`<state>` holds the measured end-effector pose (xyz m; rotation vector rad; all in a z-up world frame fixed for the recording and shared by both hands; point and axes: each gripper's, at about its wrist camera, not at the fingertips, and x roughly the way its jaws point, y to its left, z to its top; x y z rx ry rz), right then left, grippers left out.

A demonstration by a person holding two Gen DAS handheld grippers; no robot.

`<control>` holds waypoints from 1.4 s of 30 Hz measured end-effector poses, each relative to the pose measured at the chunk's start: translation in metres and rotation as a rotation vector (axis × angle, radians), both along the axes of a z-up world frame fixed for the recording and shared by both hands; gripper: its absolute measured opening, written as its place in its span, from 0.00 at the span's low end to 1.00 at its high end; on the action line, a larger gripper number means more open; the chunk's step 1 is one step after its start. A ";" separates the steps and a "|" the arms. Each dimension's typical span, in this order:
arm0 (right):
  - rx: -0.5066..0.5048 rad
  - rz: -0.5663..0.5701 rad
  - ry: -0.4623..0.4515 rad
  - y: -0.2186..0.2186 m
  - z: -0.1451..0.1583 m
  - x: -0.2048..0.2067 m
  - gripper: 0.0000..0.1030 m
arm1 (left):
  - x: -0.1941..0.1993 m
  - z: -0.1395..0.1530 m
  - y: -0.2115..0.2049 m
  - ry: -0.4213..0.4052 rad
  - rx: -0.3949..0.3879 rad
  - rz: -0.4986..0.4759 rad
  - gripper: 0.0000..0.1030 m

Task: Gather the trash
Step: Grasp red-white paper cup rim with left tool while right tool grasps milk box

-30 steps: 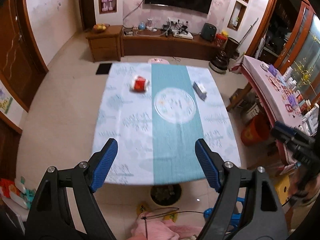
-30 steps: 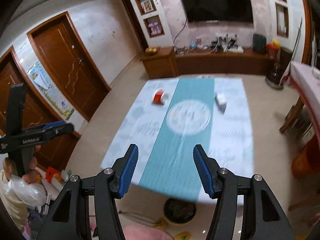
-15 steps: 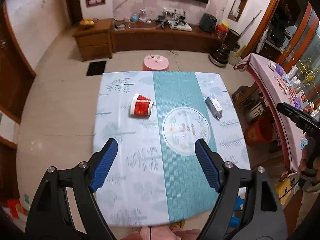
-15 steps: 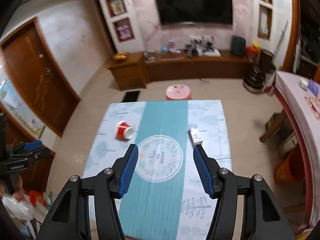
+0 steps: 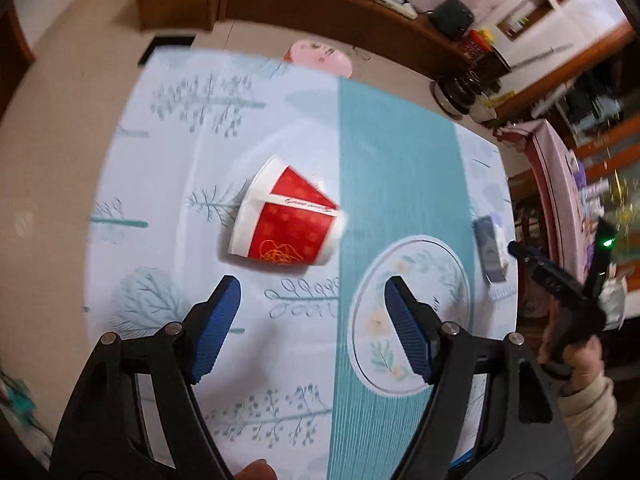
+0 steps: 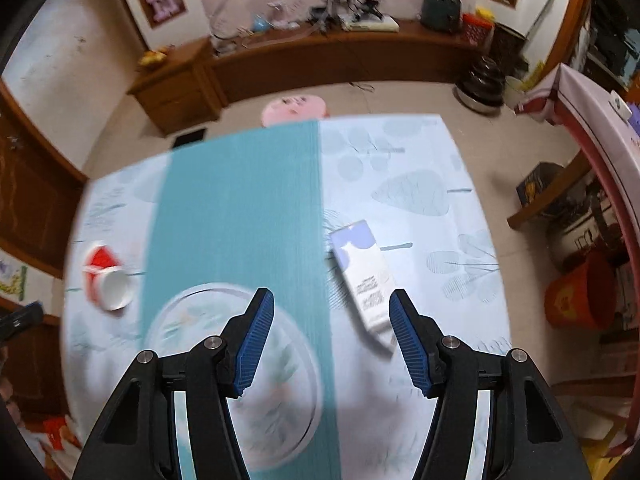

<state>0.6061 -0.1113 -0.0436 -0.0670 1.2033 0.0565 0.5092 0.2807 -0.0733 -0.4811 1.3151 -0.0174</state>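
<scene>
A crushed red and white paper cup (image 5: pixel 286 224) lies on its side on the tablecloth, just ahead of my open, empty left gripper (image 5: pixel 312 300). It also shows in the right wrist view (image 6: pixel 105 278) at the far left. A white and lilac carton (image 6: pixel 362 276) lies flat on the cloth, just ahead of my open, empty right gripper (image 6: pixel 331 320) and nearer its right finger. The carton shows in the left wrist view (image 5: pixel 490 248) at the right, with the right gripper (image 5: pixel 560 280) held by a hand beside it.
The table wears a pale blue cloth (image 5: pixel 176 152) with a teal runner (image 6: pixel 240 216) and a round motif (image 5: pixel 408 312). A pink stool (image 6: pixel 294 108) stands beyond the far edge. An orange bucket (image 6: pixel 578 296) sits on the floor right. A second table (image 6: pixel 600 128) stands right.
Both grippers have dropped low and close over the table. The left has closed in on the paper cup, the right on the carton. Both stay open.
</scene>
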 end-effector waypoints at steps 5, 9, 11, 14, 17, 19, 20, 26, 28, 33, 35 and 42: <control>-0.075 -0.034 0.038 -0.007 -0.065 0.024 0.59 | 0.005 -0.037 0.015 0.016 -0.057 0.037 0.70; -0.050 -0.033 0.068 -0.010 -0.094 0.031 0.49 | 0.012 -0.052 0.022 0.026 -0.046 0.036 0.70; -0.030 -0.010 0.062 -0.005 -0.100 0.032 0.36 | 0.016 -0.059 0.023 0.027 -0.036 0.033 0.70; 0.000 0.044 0.067 0.014 -0.104 0.028 0.35 | 0.025 -0.068 0.025 0.028 -0.043 0.040 0.69; 0.057 0.114 0.068 0.045 -0.108 0.020 0.35 | 0.032 -0.075 0.025 0.027 -0.052 0.043 0.69; 0.098 0.152 0.065 0.067 -0.108 0.014 0.35 | 0.035 -0.076 0.024 0.017 -0.065 0.039 0.69; 0.122 0.167 0.063 0.078 -0.107 0.012 0.35 | 0.037 -0.077 0.023 0.013 -0.070 0.034 0.69; 0.260 0.181 0.048 0.134 -0.101 -0.002 0.35 | 0.051 -0.079 0.019 -0.020 -0.101 0.000 0.69; 0.279 0.188 0.047 0.146 -0.103 -0.003 0.35 | 0.056 -0.081 0.016 -0.024 -0.120 -0.007 0.68; 0.306 0.184 0.060 0.168 -0.109 -0.009 0.35 | 0.060 -0.087 0.001 -0.017 -0.183 -0.060 0.33; 0.308 0.179 0.058 0.172 -0.109 -0.015 0.35 | 0.060 -0.093 -0.005 0.005 -0.208 -0.074 0.23; 0.322 0.154 0.064 0.167 -0.109 -0.035 0.35 | 0.040 -0.098 -0.026 0.018 -0.205 -0.115 0.01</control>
